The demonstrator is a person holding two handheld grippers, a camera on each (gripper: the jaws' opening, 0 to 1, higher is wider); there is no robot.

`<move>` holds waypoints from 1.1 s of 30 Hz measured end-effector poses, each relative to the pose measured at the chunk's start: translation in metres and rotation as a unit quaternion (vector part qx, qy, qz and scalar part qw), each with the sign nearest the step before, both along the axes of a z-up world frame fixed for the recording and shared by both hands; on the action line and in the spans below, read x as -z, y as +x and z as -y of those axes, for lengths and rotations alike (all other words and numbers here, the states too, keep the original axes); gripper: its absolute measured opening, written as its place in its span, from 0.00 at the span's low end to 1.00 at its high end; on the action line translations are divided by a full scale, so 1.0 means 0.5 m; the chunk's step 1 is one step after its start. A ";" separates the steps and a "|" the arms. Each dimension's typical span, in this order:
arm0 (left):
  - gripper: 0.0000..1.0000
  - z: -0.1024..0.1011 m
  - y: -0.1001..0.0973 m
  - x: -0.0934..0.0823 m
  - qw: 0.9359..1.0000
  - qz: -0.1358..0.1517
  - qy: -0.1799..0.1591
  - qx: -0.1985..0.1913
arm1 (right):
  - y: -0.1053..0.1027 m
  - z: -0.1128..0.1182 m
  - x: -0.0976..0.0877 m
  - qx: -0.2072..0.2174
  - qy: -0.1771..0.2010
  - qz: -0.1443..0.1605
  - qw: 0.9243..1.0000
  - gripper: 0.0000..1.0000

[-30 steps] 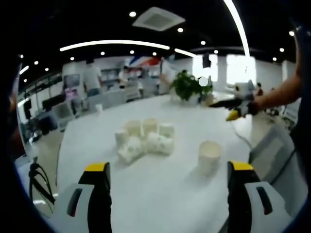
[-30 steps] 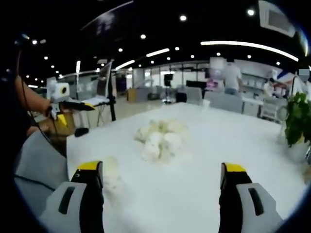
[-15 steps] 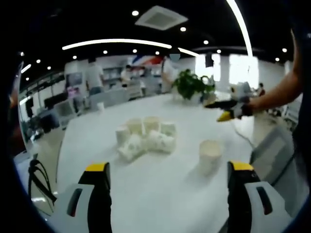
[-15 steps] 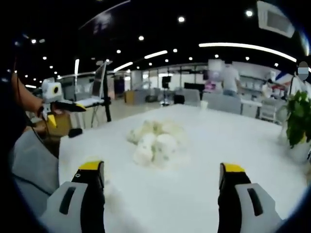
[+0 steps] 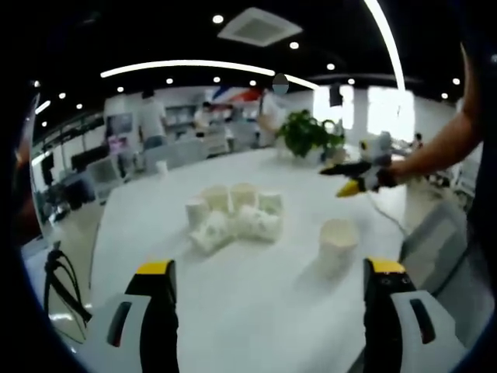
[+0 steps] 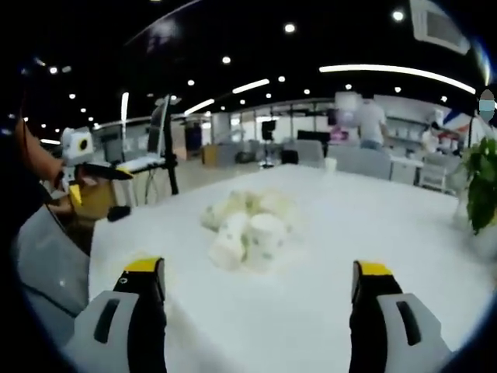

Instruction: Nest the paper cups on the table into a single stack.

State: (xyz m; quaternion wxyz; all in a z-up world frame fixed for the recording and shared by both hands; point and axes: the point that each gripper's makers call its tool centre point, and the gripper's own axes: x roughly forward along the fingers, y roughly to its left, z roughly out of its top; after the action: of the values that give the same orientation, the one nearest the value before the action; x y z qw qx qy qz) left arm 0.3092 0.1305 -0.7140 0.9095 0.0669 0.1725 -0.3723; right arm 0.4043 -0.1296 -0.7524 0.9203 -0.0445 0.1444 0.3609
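A heap of white paper cups (image 5: 233, 217) sits mid-table, some upright at the back, some lying on their sides. One cup (image 5: 338, 242) stands alone, upright, nearer and to the right. My left gripper (image 5: 270, 268) is open and holds nothing, short of both. My right gripper (image 5: 353, 177) hovers over the table's right side in a person's hand. In the right gripper view the same heap (image 6: 248, 225) lies ahead of my open, bare right gripper (image 6: 258, 268). The left gripper (image 6: 81, 159) shows at the far left.
The white table (image 5: 256, 318) is broad, with a potted plant (image 5: 307, 134) at its far end and a small cup (image 5: 161, 166) far off. The plant (image 6: 485, 194) also edges the right gripper view. Chairs, desks and people stand beyond.
My right gripper has moved in over the table toward the heap, which looks larger in its view. The lone cup has left the right gripper view. The left gripper has hardly moved.
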 end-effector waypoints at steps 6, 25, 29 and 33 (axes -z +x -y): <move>0.99 0.009 -0.004 0.007 1.000 -0.001 -0.006 -0.004 | 0.015 -0.014 0.019 -0.002 0.000 -0.002 1.000 0.95; 0.99 0.009 -0.012 0.023 1.000 -0.010 0.003 0.003 | 0.084 -0.057 0.075 -0.008 -0.004 -0.006 1.000 0.78; 0.99 0.008 -0.018 0.023 1.000 -0.012 0.007 0.004 | 0.097 -0.070 0.087 -0.012 -0.005 -0.008 1.000 0.77; 0.99 0.003 -0.020 0.022 1.000 -0.014 0.007 0.000 | 0.111 -0.082 0.105 -0.017 -0.014 -0.015 1.000 0.74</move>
State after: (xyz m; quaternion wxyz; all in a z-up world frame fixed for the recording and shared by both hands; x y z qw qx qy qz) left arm 0.2992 0.1291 -0.7251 0.9066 0.0685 0.1876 -0.3718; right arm 0.4597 -0.0884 -0.8047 0.9110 -0.0540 0.1627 0.3751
